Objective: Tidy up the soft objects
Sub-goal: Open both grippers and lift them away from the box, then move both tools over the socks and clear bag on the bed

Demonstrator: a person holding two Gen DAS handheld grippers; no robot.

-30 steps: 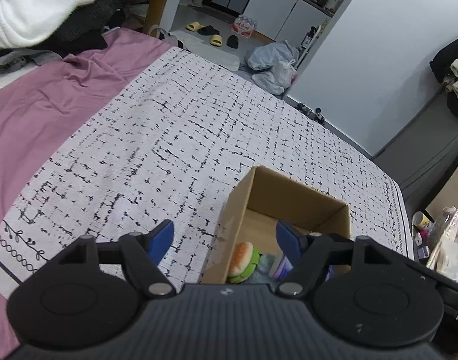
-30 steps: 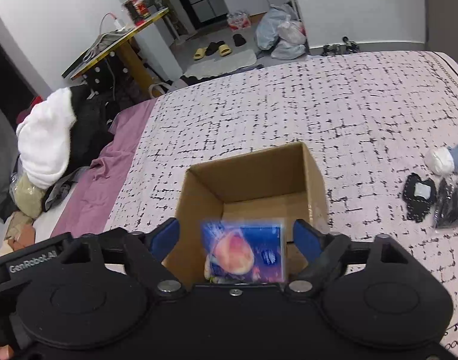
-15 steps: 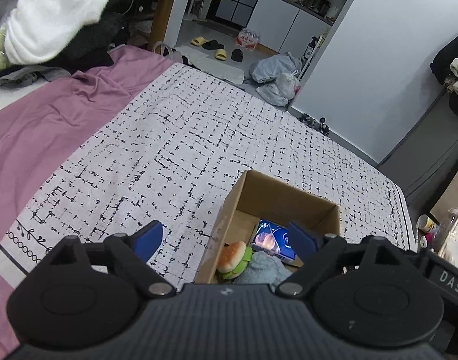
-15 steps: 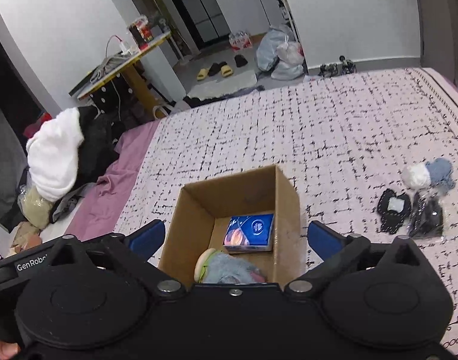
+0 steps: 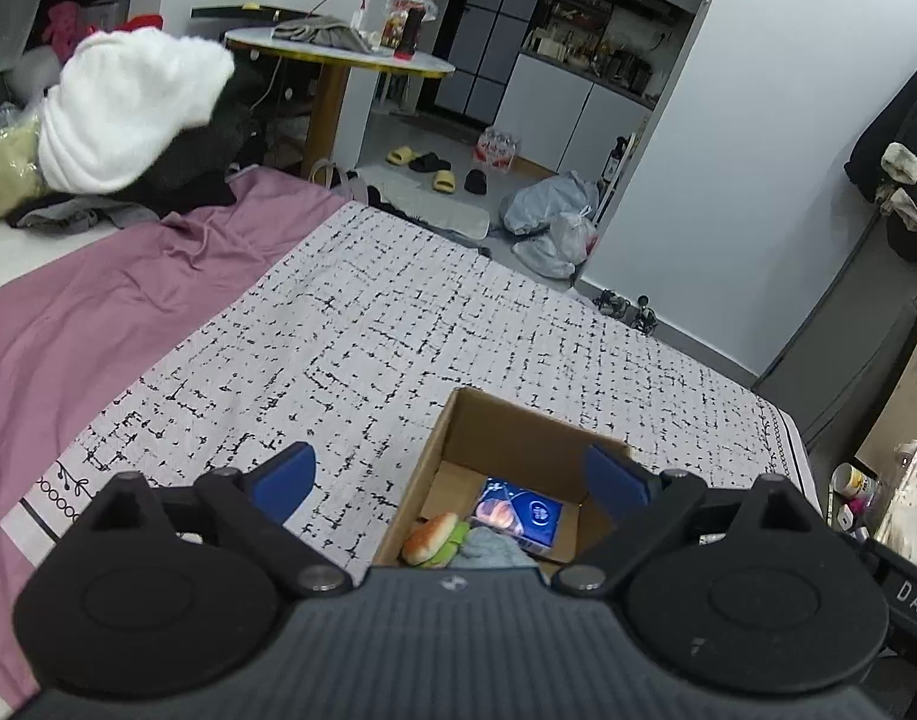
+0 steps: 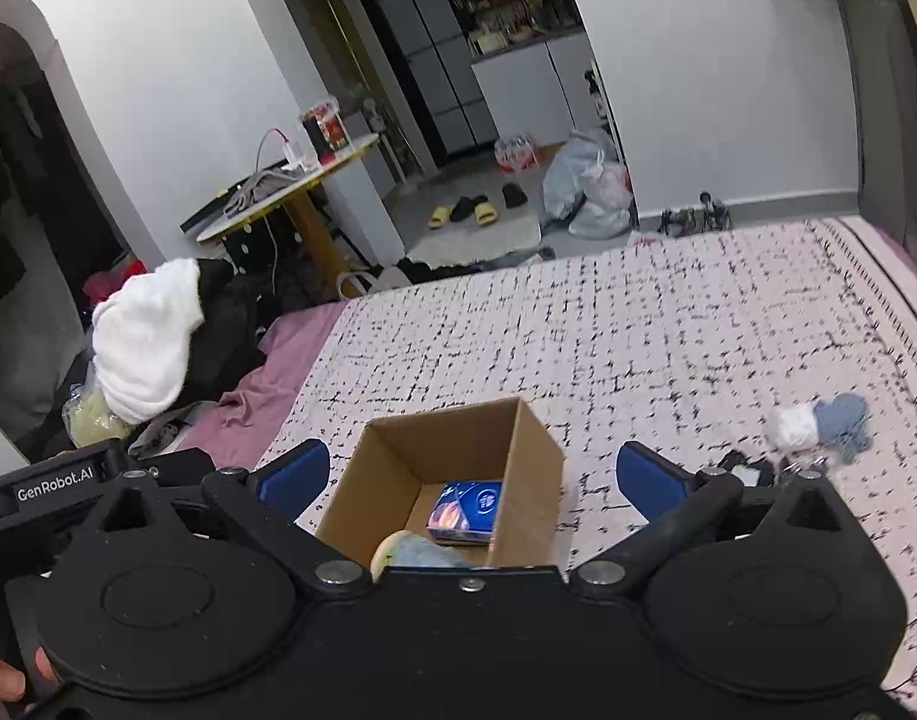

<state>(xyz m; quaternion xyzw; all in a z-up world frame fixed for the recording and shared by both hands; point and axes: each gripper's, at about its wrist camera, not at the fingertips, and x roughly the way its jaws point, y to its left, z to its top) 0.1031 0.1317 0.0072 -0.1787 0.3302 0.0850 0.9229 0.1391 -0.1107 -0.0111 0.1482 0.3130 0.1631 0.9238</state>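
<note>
With both my grippers empty, the left gripper still spreading its jaws and the right gripper spread wide, the cardboard box just below already holds the burger plush, a blue cloth and a blue packet. Beyond, on the bedspread, lie the white and blue knit pieces beside dark bagged items. I judge them light and limp, the bags slippery; I would pinch each bundle across its bunched middle.

"GenRobot.AI" stands in white letters on the black body of the left hand-held gripper, seen at the near left of the right wrist view. "DAS" shows at the near right edge of the left wrist view, on a black casing. The print on the blue packet is too small to read.
</note>
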